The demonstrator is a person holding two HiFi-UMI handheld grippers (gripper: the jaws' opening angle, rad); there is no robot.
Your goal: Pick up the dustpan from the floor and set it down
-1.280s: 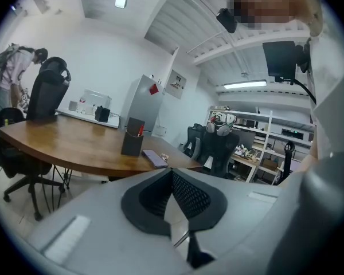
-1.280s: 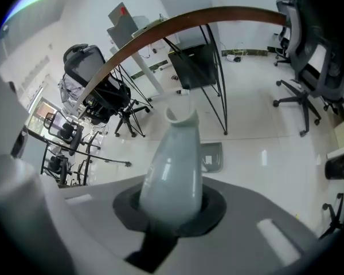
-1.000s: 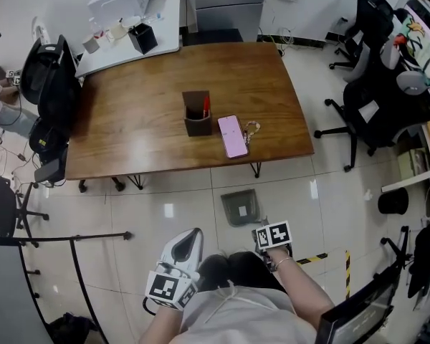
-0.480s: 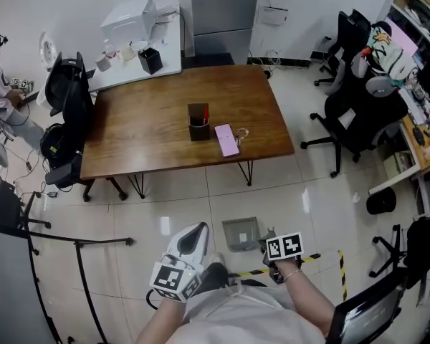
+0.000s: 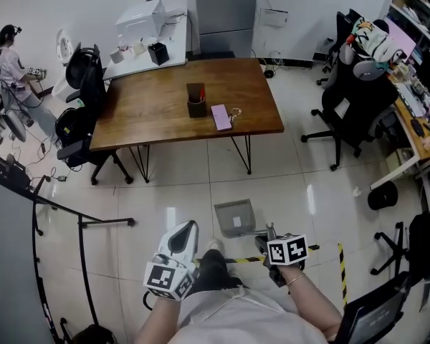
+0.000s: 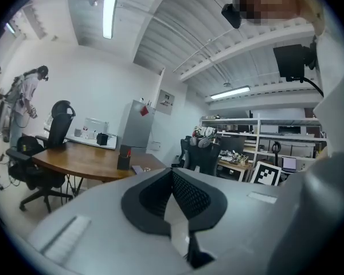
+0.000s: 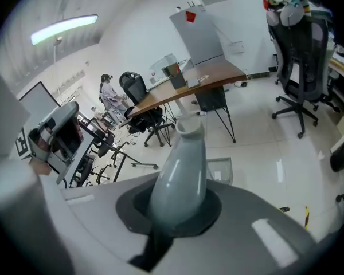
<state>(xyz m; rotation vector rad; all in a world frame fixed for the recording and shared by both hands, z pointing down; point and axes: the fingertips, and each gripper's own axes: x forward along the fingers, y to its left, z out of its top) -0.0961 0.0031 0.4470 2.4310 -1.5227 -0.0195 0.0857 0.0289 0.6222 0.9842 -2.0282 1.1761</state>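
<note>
Since a second ago the wooden table (image 5: 165, 99) has drawn away toward 12 o'clock in my head view, and more tiled floor (image 5: 165, 185) shows before it. My right gripper (image 7: 175, 202) is clamped on the grey handle of the dustpan (image 5: 234, 217). Its pan lies at 11 o'clock from that gripper, well apart from the table; I cannot tell whether it clears the floor. My left gripper (image 6: 173, 182) has its jaws pressed together on nothing.

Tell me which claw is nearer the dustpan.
Right. The right claw is shut on the handle of the dustpan, at its near right corner; the left claw is apart, off to its left, shut and empty.
</note>
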